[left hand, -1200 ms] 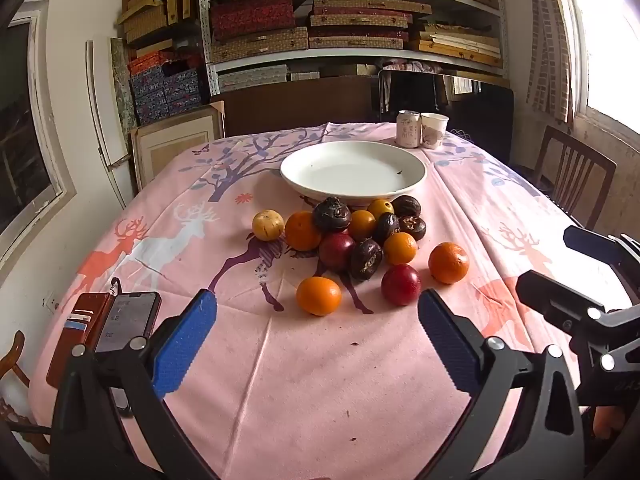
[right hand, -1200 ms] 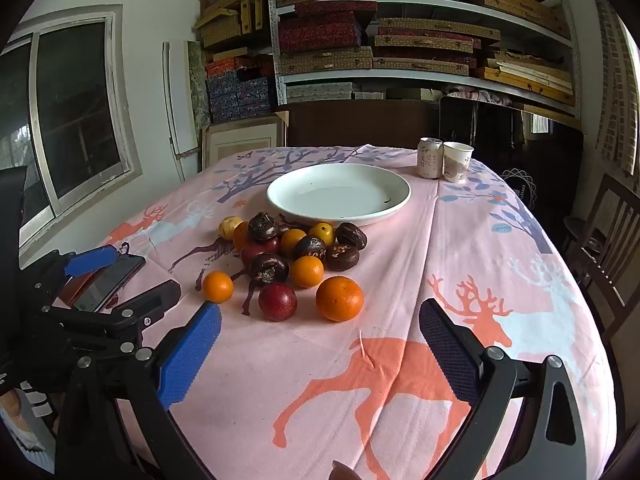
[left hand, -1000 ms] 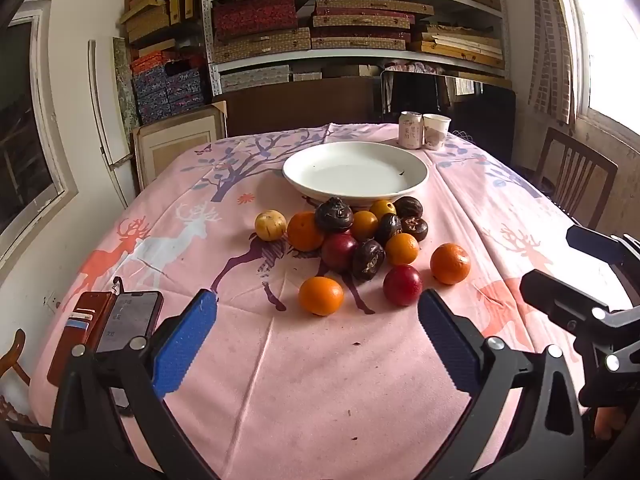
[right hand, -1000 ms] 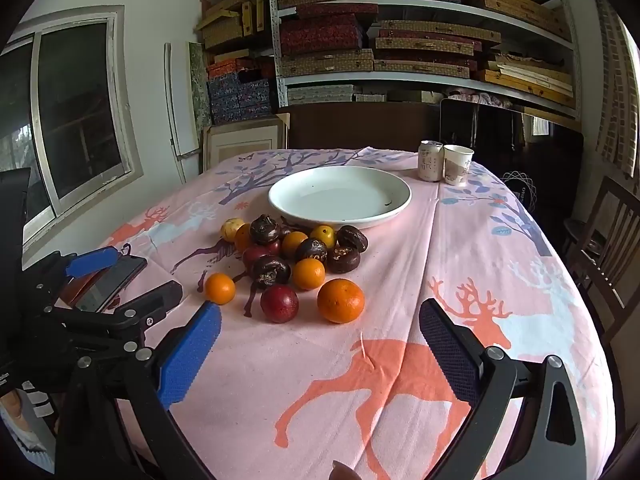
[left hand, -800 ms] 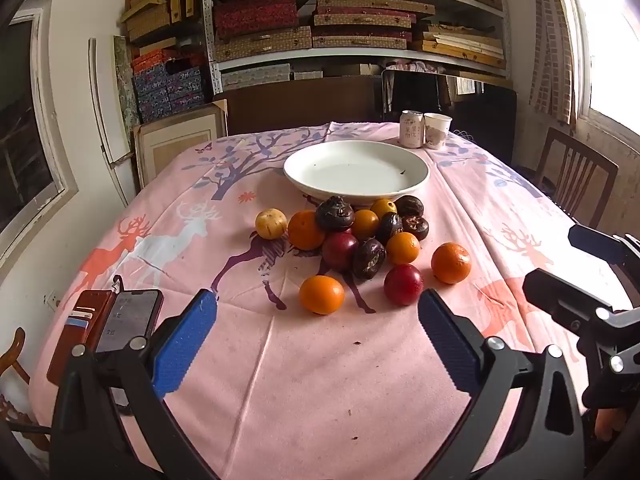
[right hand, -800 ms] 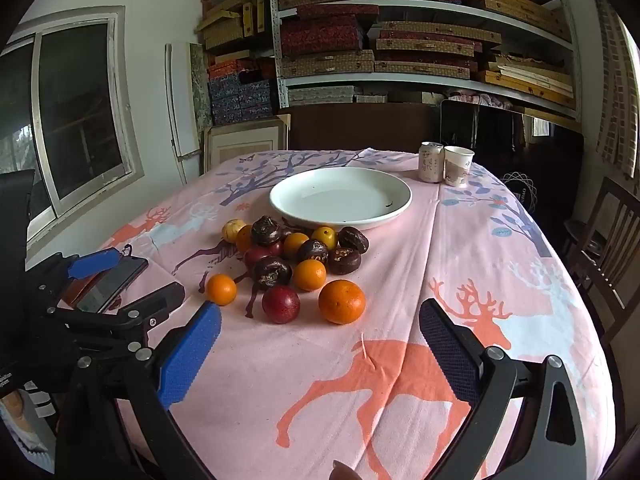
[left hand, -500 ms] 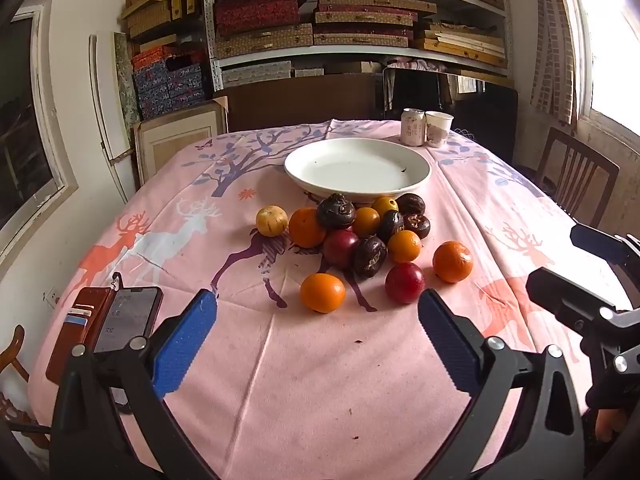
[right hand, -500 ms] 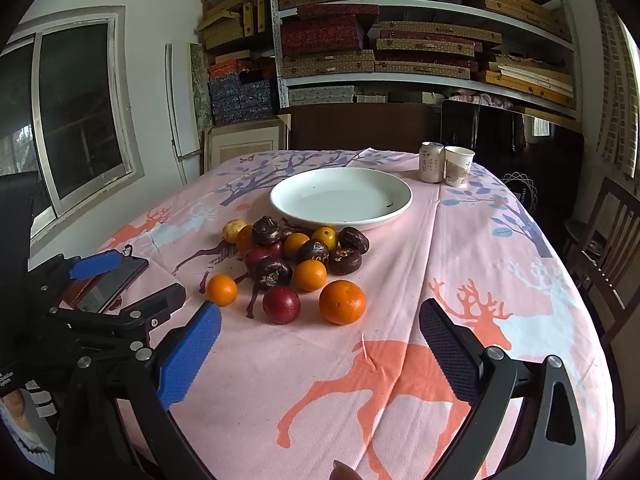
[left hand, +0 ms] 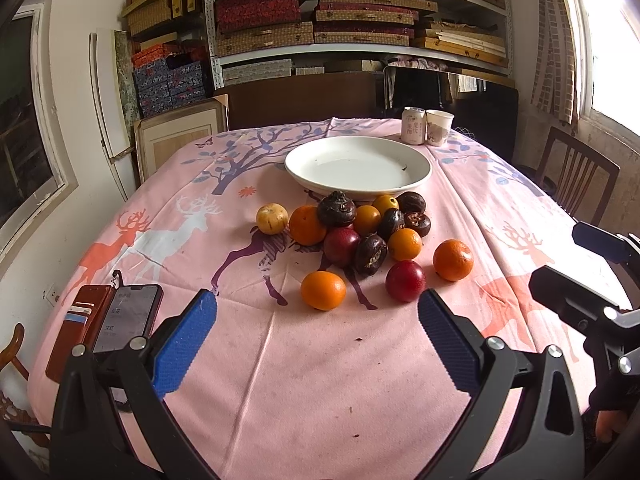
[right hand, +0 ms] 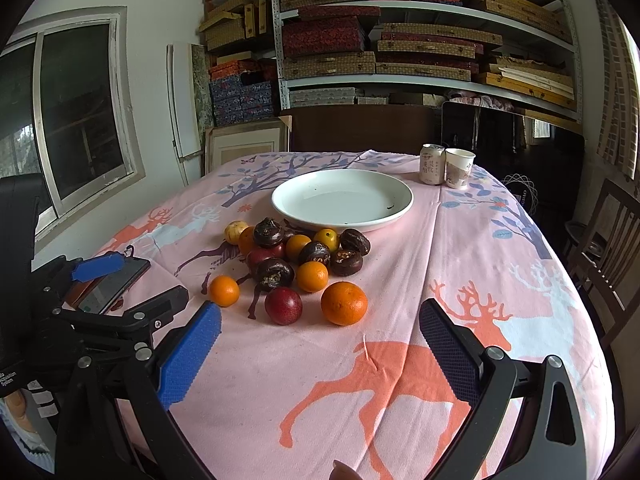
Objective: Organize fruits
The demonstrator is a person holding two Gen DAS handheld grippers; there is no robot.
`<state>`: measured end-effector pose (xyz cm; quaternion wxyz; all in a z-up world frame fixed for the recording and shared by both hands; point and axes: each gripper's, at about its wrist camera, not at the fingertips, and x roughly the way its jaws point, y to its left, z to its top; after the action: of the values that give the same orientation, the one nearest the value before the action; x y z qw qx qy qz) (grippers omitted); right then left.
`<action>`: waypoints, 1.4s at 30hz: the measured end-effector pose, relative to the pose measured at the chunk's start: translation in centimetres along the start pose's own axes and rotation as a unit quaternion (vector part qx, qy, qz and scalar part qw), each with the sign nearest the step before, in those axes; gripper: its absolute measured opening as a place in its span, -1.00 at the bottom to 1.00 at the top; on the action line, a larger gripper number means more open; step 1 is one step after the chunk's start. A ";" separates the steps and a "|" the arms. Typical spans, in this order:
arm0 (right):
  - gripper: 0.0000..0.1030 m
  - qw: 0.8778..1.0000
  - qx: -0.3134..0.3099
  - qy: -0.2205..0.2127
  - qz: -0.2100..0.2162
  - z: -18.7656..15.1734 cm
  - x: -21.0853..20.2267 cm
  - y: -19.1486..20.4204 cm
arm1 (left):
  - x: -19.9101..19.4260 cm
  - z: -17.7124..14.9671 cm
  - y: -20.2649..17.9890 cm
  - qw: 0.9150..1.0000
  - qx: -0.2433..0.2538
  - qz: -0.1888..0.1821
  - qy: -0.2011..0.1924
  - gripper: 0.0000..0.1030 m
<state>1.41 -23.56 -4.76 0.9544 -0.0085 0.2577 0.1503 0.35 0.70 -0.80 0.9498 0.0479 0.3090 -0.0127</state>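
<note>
A pile of fruit [left hand: 360, 232] lies on the pink tablecloth just in front of an empty white plate [left hand: 358, 166]: several oranges, dark brown fruits, two red plums and a pale yellow fruit [left hand: 272, 218]. An orange [left hand: 323, 290] and a red plum [left hand: 405, 275] lie nearest my left gripper [left hand: 318, 340], which is open and empty, hovering short of the pile. My right gripper [right hand: 320, 350] is open and empty, near an orange [right hand: 343, 303] and the plum [right hand: 283, 305]. The plate also shows in the right wrist view [right hand: 342, 198].
A phone [left hand: 128, 316] in a red wallet case lies at the table's left edge. A can [left hand: 413, 125] and a paper cup [left hand: 439, 127] stand behind the plate. A wooden chair [left hand: 576, 184] stands at the right. Shelves of boxes line the back wall.
Both grippers have drifted slightly forward toward the fruit; the fruit and plate have not moved, and both grippers stay open.
</note>
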 end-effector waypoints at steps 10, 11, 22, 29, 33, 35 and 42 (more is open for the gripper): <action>0.93 1.000 0.000 -0.001 0.000 0.0 -0.1 0.0 | 0.2 -0.1 0.1 1.000 -0.001 0.000 0.002 0.92; 0.93 1.000 0.000 -0.001 0.000 0.0 -0.1 0.0 | 0.2 -0.1 0.1 1.000 0.000 0.000 0.002 0.92; 0.93 1.000 0.000 0.000 0.001 0.0 -0.2 0.1 | 0.3 -0.4 0.2 1.000 -0.001 0.000 0.004 0.92; 0.93 1.000 0.000 -0.001 0.001 0.0 -0.2 0.1 | 0.5 -0.5 0.2 1.000 -0.001 0.000 0.005 0.92; 0.93 1.000 0.000 -0.001 0.001 0.0 -0.2 0.1 | 0.5 -0.4 0.2 1.000 -0.001 0.000 0.005 0.92; 0.93 1.000 0.000 -0.001 0.001 0.0 -0.2 0.1 | 0.6 -0.6 0.2 1.000 -0.001 0.000 0.005 0.92; 0.93 1.000 0.000 -0.001 0.001 -0.1 -0.2 0.1 | 0.5 -0.4 0.2 1.000 -0.001 0.000 0.006 0.92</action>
<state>1.22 -23.53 -4.72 0.9546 -0.0083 0.2564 0.1513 0.52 0.92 -1.44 0.9479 0.0469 0.3147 -0.0125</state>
